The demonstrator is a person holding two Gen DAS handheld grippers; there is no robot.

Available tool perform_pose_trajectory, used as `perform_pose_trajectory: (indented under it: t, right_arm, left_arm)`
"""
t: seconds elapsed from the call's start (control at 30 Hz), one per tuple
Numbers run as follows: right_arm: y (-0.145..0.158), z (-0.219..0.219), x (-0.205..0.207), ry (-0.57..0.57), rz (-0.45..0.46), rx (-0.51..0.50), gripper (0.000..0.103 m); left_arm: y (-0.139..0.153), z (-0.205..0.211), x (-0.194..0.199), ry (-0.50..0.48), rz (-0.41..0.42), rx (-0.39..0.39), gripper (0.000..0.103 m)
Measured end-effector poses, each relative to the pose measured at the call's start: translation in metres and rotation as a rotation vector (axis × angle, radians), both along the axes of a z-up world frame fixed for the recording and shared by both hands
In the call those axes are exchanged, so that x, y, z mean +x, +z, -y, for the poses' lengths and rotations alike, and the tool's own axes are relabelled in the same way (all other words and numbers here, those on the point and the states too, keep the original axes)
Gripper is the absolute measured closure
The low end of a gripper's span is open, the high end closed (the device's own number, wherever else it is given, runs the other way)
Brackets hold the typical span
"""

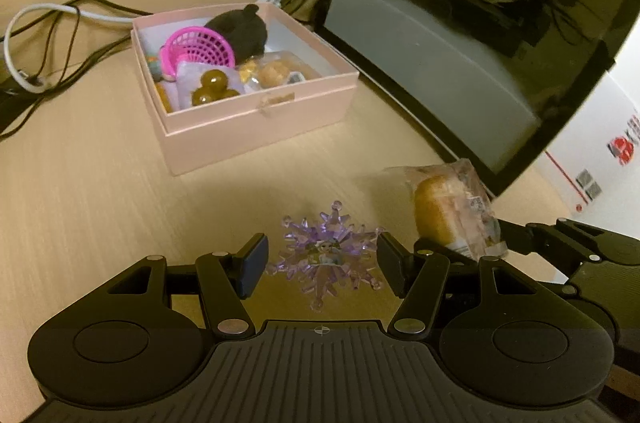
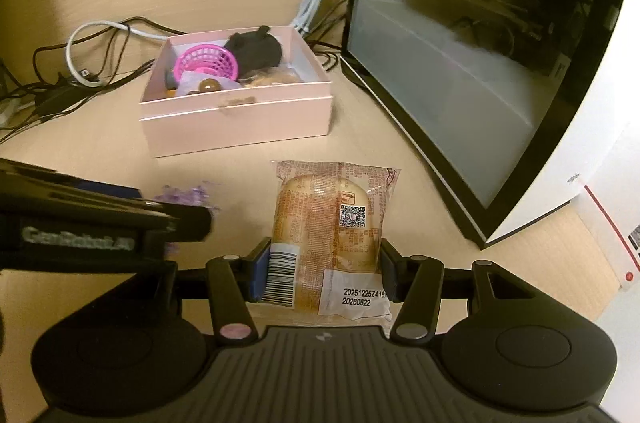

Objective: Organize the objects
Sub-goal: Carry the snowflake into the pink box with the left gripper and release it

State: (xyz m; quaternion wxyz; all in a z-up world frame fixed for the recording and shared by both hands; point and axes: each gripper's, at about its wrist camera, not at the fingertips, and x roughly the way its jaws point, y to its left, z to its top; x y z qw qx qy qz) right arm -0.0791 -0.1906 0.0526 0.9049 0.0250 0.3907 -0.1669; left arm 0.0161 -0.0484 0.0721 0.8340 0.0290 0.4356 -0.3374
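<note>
Two grippers: both low over the wooden desk [image 1: 100, 191], side by side, black with blue pads.
Left gripper [image 1: 322, 265]: jaws apart around the purple snowflake ornament [image 1: 326, 255]; a gap shows on the left pad side, the right pad sits at the ornament's tips; whether it presses, cannot tell.
Snowflake ornament: clear purple plastic, flat on the desk, small figure printed at its centre; in the right wrist view only a purple edge [image 2: 188, 195] shows behind the left gripper's arm.
Right gripper [image 2: 322, 273]: closed on the wrapped bun [image 2: 326, 235], both pads against the packet's sides at its near end.
Wrapped bun: clear wrapper with red-brown print too fine to read, lying lengthwise just right of the ornament.
Writing on wrapper: QR code, barcode on the left edge, white date patch reading "20251225Z4 16..." over "20260622".
Gripper marking: pale lettering on the left gripper's side, looks like "GenRobot.AI", blurred.
Pink box [image 2: 236, 127]: open, farther back on the desk, holding a pink basket [image 2: 208, 63], a black plush [image 2: 254, 49], brown glossy balls [image 1: 212, 85] and wrapped snacks.
Computer case [image 2: 480, 63]: dark glass panel, right of the box.
Cables [image 2: 100, 35]: white and black, behind the box.
White carton [image 1: 600, 159]: far right, red graphic, text unreadable.
</note>
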Motion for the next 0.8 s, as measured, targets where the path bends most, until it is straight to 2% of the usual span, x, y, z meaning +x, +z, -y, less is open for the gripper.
perform_pose_trajectory:
  t: [0.23,0.37,0.47,0.57,0.63,0.73,0.8]
  right_arm:
    - [0.022,0.016,0.008,0.130,0.042,-0.038,0.050]
    - [0.026,0.026,0.002,0.155,0.067,-0.051,0.050]
    - [0.021,0.035,0.000,0.164,0.049,-0.064,0.050]
    - [0.017,0.042,-0.002,0.168,0.034,-0.074,0.050]
    - [0.017,0.046,-0.006,0.173,0.039,-0.069,0.050]
    - [0.016,0.047,-0.014,0.186,0.053,-0.091,0.050]
    - [0.017,0.050,-0.013,0.183,0.062,-0.111,0.050]
  left_arm:
    - [0.045,0.026,0.024,0.098,0.087,-0.073,0.038]
    - [0.076,0.054,0.054,0.140,0.167,-0.120,0.038]
    - [0.086,0.075,0.077,0.188,0.221,-0.144,0.038]
    - [0.077,0.093,0.108,0.207,0.185,-0.176,0.037]
    - [0.061,0.106,0.127,0.224,0.145,-0.135,0.037]
    - [0.040,0.116,0.134,0.254,0.166,-0.064,0.038]
    - [0.036,0.114,0.132,0.251,0.187,-0.070,0.038]
